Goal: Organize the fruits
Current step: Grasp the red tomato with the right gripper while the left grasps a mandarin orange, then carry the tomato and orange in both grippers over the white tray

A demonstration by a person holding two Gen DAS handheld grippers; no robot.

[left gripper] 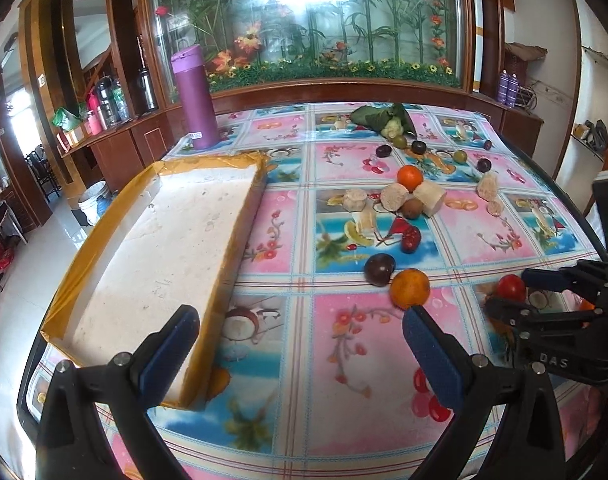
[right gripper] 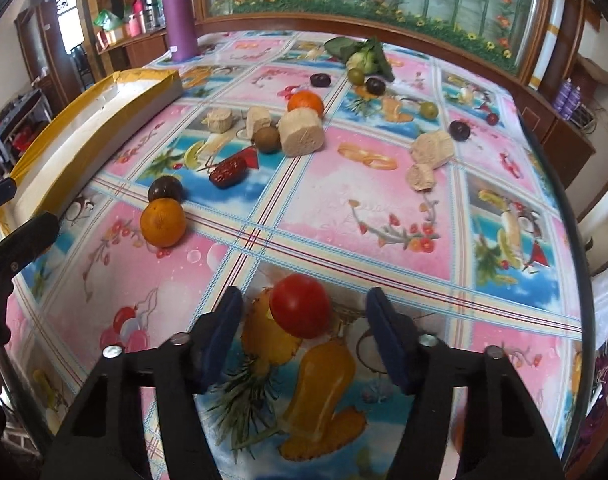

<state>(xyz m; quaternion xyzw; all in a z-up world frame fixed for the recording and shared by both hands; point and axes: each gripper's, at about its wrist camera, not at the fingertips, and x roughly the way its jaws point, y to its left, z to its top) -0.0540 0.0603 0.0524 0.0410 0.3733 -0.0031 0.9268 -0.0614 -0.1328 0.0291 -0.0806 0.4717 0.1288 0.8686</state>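
Observation:
A red tomato (right gripper: 300, 306) lies on the fruit-print tablecloth between the fingers of my right gripper (right gripper: 305, 300). There is a gap on each side of it, so the gripper is open. The left wrist view shows the same tomato (left gripper: 509, 286) inside the right gripper (left gripper: 523, 292). My left gripper (left gripper: 300, 316) is open over bare cloth, with an orange (left gripper: 409, 288) and a dark plum (left gripper: 379, 269) just past its right fingertip. A white foam tray (left gripper: 144, 260) with yellow taped edges lies to the left. A red date (right gripper: 228, 172), a kiwi (right gripper: 268, 139), another orange (right gripper: 305, 103) and beige chunks (right gripper: 302, 132) are scattered mid-table.
A purple flask (left gripper: 195, 96) stands at the back left of the table. A green leaf bundle (left gripper: 383, 118), small plums and green fruits lie toward the back. A glass-fronted cabinet runs behind the table. The table's right edge (right gripper: 575, 240) curves close by.

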